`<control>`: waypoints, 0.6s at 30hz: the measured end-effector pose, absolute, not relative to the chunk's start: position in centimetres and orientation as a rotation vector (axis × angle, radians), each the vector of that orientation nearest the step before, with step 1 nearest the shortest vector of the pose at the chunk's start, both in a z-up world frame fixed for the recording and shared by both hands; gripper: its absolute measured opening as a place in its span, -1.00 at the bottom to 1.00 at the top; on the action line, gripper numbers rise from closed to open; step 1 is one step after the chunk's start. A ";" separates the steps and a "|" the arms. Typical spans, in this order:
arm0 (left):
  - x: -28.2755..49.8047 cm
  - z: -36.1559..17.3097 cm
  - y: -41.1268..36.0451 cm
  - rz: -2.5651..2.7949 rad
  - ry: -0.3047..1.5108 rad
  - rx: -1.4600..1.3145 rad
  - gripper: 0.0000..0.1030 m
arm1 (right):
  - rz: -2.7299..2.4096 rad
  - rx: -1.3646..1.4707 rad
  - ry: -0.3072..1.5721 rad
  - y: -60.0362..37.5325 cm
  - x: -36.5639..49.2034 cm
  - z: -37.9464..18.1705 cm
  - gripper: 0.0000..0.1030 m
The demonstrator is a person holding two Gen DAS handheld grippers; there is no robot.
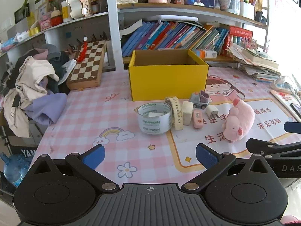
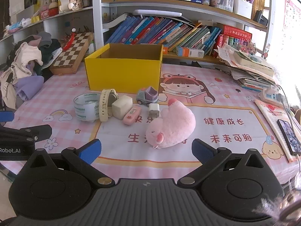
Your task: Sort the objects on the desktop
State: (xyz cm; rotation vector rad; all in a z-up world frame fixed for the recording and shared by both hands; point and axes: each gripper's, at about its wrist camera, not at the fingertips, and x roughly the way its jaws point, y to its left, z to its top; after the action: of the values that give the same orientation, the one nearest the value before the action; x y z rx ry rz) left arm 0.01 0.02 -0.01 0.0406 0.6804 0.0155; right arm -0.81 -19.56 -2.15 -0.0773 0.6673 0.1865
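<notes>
A yellow cardboard box [image 1: 167, 77] [image 2: 123, 73] stands open on the pink checked desk mat. In front of it lie a clear tape roll [image 1: 154, 120] [image 2: 86, 109], a cream watch [image 1: 176, 113] [image 2: 104, 105], a white block [image 1: 187, 112] [image 2: 121, 106], a pink eraser case [image 1: 198, 118] [image 2: 132, 115], a white charger plug [image 1: 212, 111] [image 2: 154, 110], a small toy truck [image 1: 199, 99] [image 2: 147, 95] and a pink plush pig [image 1: 238, 121] [image 2: 170, 129]. My left gripper [image 1: 150, 157] is open, short of the tape. My right gripper [image 2: 145, 151] is open, just short of the pig.
A chessboard case [image 1: 87, 65] [image 2: 72, 52] and a heap of clothes [image 1: 33, 86] sit at the left. Stacked books and papers [image 2: 252, 67], a power strip [image 2: 272, 94] and a phone [image 2: 289, 136] crowd the right edge. Bookshelves rise behind the box.
</notes>
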 end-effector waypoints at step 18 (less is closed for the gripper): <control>0.3 -0.2 0.6 0.031 0.708 0.028 1.00 | 0.186 -0.071 0.682 -19.5 -0.5 -2.3 1.00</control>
State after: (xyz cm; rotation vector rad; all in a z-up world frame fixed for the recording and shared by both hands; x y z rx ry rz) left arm 0.32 0.60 -0.25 0.0275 0.7080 0.0306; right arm -0.52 -19.53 -2.28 -0.0711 0.6818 0.1863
